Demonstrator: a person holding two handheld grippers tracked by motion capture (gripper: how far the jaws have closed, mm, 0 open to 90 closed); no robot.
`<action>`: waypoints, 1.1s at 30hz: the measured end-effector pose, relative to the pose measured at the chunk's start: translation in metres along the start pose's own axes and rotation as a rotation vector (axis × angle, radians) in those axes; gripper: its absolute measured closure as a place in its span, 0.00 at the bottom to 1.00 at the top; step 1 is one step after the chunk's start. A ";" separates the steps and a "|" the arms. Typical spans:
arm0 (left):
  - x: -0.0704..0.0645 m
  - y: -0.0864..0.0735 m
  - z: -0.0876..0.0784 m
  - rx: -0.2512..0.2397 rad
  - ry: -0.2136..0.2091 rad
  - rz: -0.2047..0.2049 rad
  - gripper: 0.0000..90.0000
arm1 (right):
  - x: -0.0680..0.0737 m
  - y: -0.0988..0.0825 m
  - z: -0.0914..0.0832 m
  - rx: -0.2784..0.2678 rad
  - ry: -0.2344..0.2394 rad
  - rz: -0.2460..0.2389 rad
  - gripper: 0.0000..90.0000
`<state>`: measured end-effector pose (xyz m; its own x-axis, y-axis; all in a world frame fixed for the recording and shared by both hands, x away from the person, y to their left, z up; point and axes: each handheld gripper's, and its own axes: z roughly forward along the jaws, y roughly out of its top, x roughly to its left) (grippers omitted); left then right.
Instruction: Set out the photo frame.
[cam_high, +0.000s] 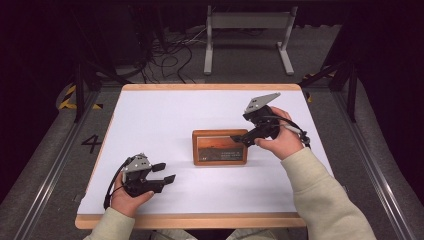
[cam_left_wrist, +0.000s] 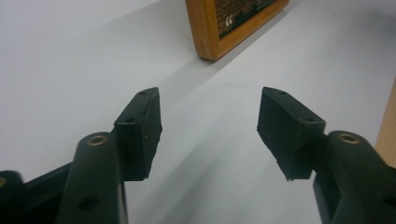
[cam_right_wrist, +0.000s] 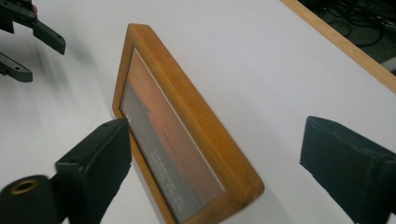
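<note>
A wooden picture frame (cam_high: 220, 147) with a dark orange print lies flat in the middle of the white table (cam_high: 150, 110). My right gripper (cam_high: 239, 137) hangs over its right end, tilted down. In the right gripper view the frame (cam_right_wrist: 187, 121) lies between the jaws of that gripper (cam_right_wrist: 215, 135); the right jaw stands well clear of the wood, so the gripper is open. My left gripper (cam_high: 165, 173) rests near the table's front left, open and with nothing between its jaws (cam_left_wrist: 210, 100). A corner of the frame (cam_left_wrist: 224, 23) lies ahead of it.
The table has a wooden rim (cam_high: 190, 220) along its front edge. Behind the table stand a white metal stand (cam_high: 247, 35) and loose cables (cam_high: 170, 60) on the grey floor. A painted "4" (cam_high: 91, 143) marks the floor at the left.
</note>
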<state>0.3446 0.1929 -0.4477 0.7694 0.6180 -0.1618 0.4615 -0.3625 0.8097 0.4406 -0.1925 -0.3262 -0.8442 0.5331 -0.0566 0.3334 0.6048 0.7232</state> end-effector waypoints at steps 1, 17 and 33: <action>0.001 0.000 -0.001 -0.002 0.005 -0.005 0.42 | 0.000 -0.002 -0.003 -0.009 -0.002 0.015 0.07; 0.012 -0.007 -0.017 -0.027 0.035 -0.026 0.36 | -0.008 -0.055 -0.063 -0.047 -0.037 0.105 0.05; 0.015 -0.009 -0.020 -0.042 0.061 -0.031 0.38 | -0.003 -0.098 -0.070 -0.104 -0.073 0.156 0.05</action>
<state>0.3429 0.2193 -0.4454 0.7258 0.6706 -0.1533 0.4648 -0.3138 0.8279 0.3810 -0.2951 -0.3487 -0.7519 0.6592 0.0145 0.4092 0.4493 0.7942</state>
